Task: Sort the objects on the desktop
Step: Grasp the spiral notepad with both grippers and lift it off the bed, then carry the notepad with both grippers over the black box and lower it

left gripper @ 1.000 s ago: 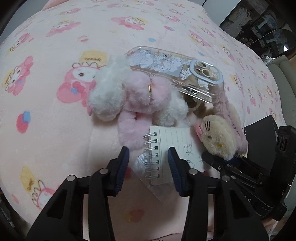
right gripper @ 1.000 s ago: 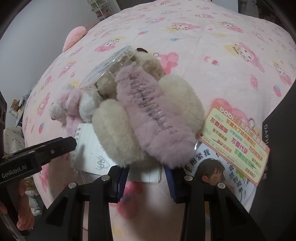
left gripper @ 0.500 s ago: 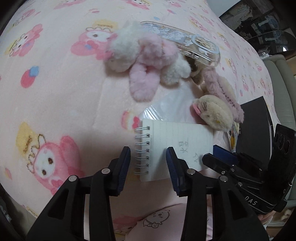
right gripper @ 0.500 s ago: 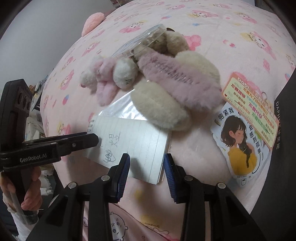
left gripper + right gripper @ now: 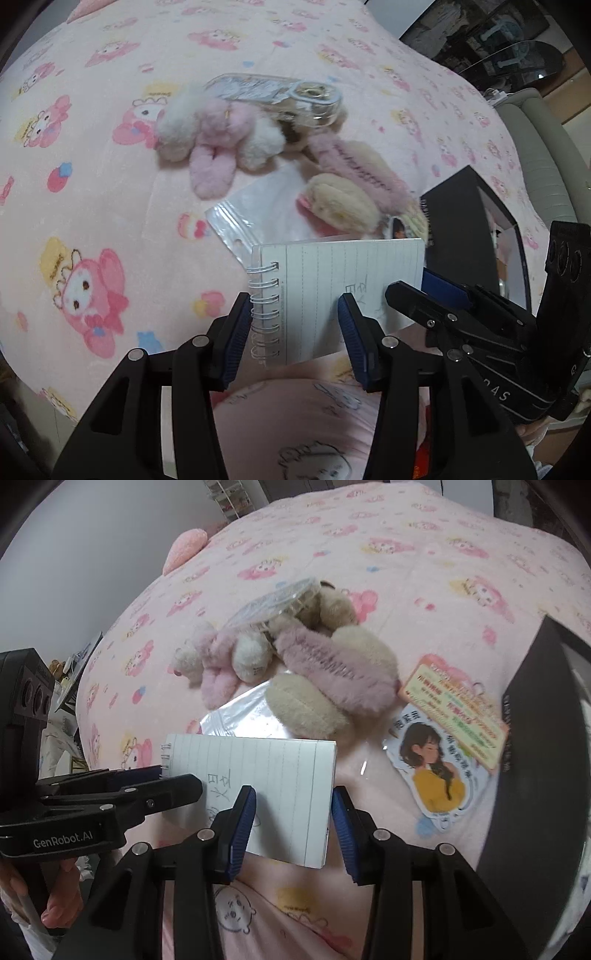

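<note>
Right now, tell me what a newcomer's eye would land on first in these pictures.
The spiral notepad catches the eye first: it sits front and centre, lifted off the pink cartoon-print blanket, with the left gripper at its spiral edge and the right gripper at its other edge, both opening. Behind it lies a heap of fluffy pink and cream plush toys with a clear phone case atop.

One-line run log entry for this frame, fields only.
phase: notebook pickup | left gripper: opening, astride spiral edge of notebook | right gripper: opening, astride opposite edge | plush toys: on blanket
</note>
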Tool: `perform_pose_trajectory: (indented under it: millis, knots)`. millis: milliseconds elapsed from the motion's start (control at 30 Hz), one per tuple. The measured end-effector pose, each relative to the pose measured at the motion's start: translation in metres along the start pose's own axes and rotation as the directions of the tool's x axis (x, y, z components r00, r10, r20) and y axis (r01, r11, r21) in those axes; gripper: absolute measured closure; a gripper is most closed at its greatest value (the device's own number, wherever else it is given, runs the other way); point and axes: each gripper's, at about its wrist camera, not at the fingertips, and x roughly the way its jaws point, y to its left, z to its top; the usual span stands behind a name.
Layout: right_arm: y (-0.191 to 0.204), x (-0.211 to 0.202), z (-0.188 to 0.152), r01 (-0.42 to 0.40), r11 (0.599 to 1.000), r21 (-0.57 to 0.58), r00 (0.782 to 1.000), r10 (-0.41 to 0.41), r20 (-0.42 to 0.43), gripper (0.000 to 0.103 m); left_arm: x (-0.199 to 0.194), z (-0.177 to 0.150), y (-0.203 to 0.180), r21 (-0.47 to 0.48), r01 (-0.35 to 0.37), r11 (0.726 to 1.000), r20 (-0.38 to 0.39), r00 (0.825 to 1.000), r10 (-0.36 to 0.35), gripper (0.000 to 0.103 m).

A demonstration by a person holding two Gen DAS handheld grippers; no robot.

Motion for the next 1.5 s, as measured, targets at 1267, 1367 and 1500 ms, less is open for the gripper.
perform_pose_trajectory:
  millis: [1267,1367,1500]
  knots:
    - [-0.288,-0.172,-0.099,0.205,0.924,0.322,0.960,-0.254,0.117,0.072,0.142,-0.029,-0.326,0.307,0.201,0.930,-0.201,0.969,-0.144,0.058]
    - [-0.298,-0.174,-0.103,0.217,0.913,0.344,0.953,-0.275,0.130,0.072,0.132,-0.020,-0.311,0.280,0.118,0.953,-0.128,0.988,-0.085,0.058]
    - [-0.301,-0.173,-0.100,0.229,0.907,0.353,0.946,-0.292,0.137,0.072,0.130,-0.014,-0.303,0.258,0.033,0.966,-0.067,0.998,-0.016,0.061]
